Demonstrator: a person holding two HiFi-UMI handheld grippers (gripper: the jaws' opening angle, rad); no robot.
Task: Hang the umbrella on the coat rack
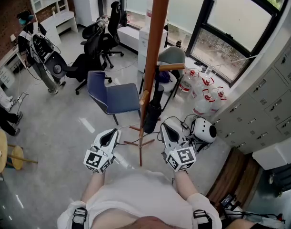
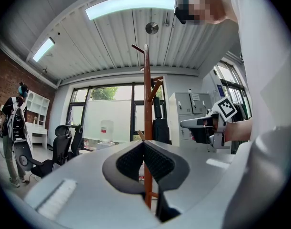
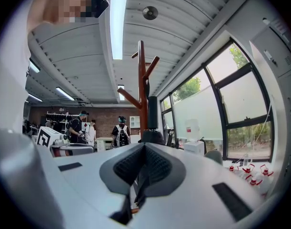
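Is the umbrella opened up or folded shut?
Folded shut: the umbrella is a slim black bundle hanging close against the pole of the coat rack, with no canopy spread out.

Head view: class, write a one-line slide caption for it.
Black umbrella hangs on the coat rack; left gripper and right gripper both shut and empty.

The coat rack [image 1: 156,42] is glossy brown wood, the umbrella [image 1: 153,111] matt black cloth.

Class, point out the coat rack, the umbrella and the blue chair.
coat rack [image 1: 157,37]: head view, on its upright pole.
umbrella [image 1: 153,109]: head view, on its folded black canopy.
blue chair [image 1: 122,98]: head view, on its seat.
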